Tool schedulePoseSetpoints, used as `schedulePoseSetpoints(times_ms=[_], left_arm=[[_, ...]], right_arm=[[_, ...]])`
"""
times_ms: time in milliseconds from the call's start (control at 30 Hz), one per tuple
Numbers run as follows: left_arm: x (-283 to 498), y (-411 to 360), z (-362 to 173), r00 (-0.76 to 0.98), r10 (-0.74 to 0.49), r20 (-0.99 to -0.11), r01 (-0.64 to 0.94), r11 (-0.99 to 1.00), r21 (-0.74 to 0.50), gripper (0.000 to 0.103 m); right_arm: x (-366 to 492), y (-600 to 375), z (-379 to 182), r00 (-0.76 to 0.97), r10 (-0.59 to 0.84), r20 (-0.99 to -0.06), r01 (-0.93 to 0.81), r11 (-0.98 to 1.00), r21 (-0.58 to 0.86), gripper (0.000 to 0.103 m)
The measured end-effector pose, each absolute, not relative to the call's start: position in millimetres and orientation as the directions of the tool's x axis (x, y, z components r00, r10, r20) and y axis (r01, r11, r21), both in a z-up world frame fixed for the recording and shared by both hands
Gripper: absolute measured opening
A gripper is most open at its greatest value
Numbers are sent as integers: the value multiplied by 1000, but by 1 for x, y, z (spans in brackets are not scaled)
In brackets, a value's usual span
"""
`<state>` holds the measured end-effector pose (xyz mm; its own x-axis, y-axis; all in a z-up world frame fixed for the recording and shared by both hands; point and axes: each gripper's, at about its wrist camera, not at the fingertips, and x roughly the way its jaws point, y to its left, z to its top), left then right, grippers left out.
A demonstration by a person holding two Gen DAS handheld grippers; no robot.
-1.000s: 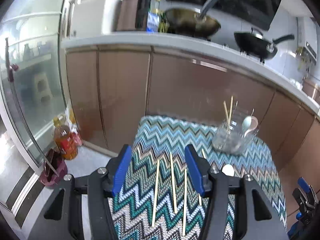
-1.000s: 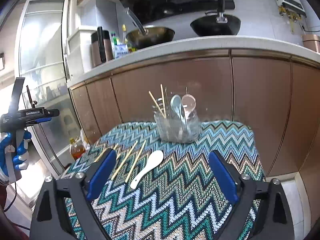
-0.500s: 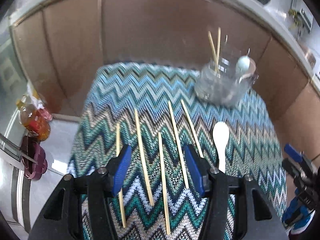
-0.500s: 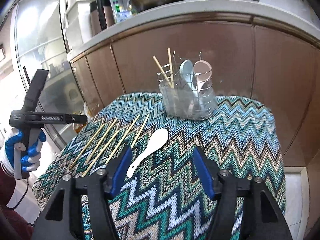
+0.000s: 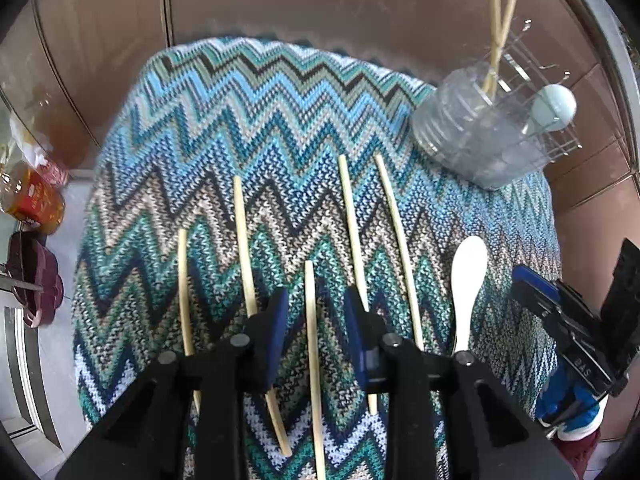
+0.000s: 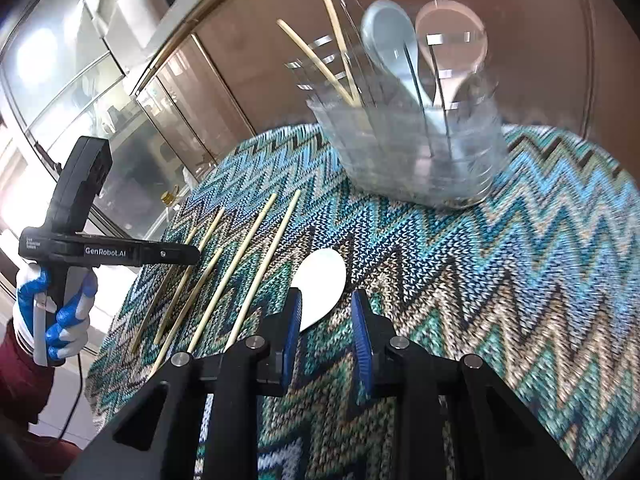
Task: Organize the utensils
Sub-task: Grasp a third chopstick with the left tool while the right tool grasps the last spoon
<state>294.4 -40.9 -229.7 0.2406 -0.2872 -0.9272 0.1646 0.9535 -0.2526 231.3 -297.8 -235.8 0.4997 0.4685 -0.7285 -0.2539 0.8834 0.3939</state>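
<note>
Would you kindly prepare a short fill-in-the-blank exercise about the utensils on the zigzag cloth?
1. Loose chopsticks lying flat on the zigzag cloth number ____.
2. The loose white spoon lies on the cloth, not in the clear holder, whose chopsticks number ____.
3. Between the closing fingers of the left gripper lies a single ____.
4. Just ahead of the right gripper lies the white ____.

Missing words: five; two; chopstick; spoon
</note>
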Motion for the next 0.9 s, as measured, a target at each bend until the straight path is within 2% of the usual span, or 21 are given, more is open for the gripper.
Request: schedulePoseSetpoints(times_ms=[200,400,533,567,700,900], left_arm=[[306,-52,-243,181,-268,-946,178,955,-237,17],[315,-56,-258,132,-256,-958,176,957,-232,11],[318,-60,-259,133,-245,-960,184,958,-219,10],[319,-61,-259,136,-241,-961,182,959,-215,9],[318,-66,-260,160,-229,-960,155,967,-205,5],[299,-54,-245,268,-232,-935,160,968,-195,5]], right_arm=[[257,-299,-255,414,546,-729,-261,838,479,25],[277,-291,-265,362,572,-736,-276,820,502,25],[291,-286,-273,322,586,-744,-276,809,518,9],[293,-285,-274,316,583,-748,-280,811,514,8],[284,-283,-265,341,576,-743,-314,815,487,7],[256,-288,-233,433,546,-717,-343,835,430,5]])
